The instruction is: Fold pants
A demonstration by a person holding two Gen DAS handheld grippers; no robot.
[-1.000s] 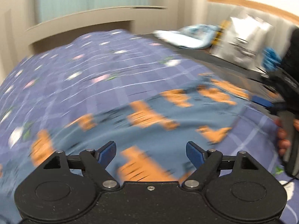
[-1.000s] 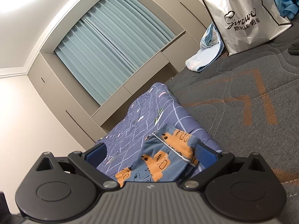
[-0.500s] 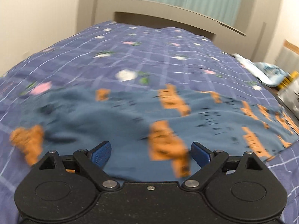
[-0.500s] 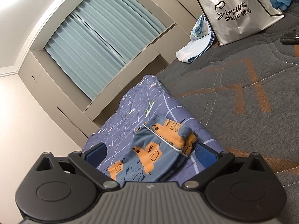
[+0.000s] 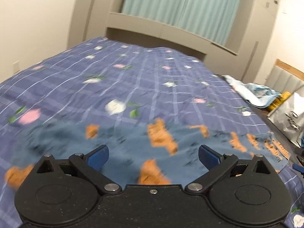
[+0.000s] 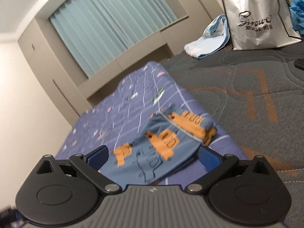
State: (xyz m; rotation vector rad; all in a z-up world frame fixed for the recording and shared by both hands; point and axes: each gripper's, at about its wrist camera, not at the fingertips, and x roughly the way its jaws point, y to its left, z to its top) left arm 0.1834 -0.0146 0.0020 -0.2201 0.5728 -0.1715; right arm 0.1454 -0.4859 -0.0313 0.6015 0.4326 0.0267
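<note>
The pants (image 5: 133, 148) are blue-grey with orange vehicle prints and lie spread across a purple checked flowered quilt (image 5: 133, 79). My left gripper (image 5: 153, 156) is open and empty, just above the pants' near edge. In the right wrist view the pants (image 6: 161, 148) show one end, with folded layers and a light seam line. My right gripper (image 6: 153, 156) is open and empty, close over that end. Both views are blurred.
A dark grey quilted bed cover with orange lines (image 6: 247, 98) lies right of the quilt. A white shopping bag (image 6: 256, 19) and a light blue cloth (image 6: 210, 38) sit at the far side. A curtain (image 5: 180, 5) and beige cabinets stand behind the bed.
The left wrist view has swung left and up along the pants, the right hand no longer shows in it. The right gripper has moved closer to the pants' end. Both stay open.
</note>
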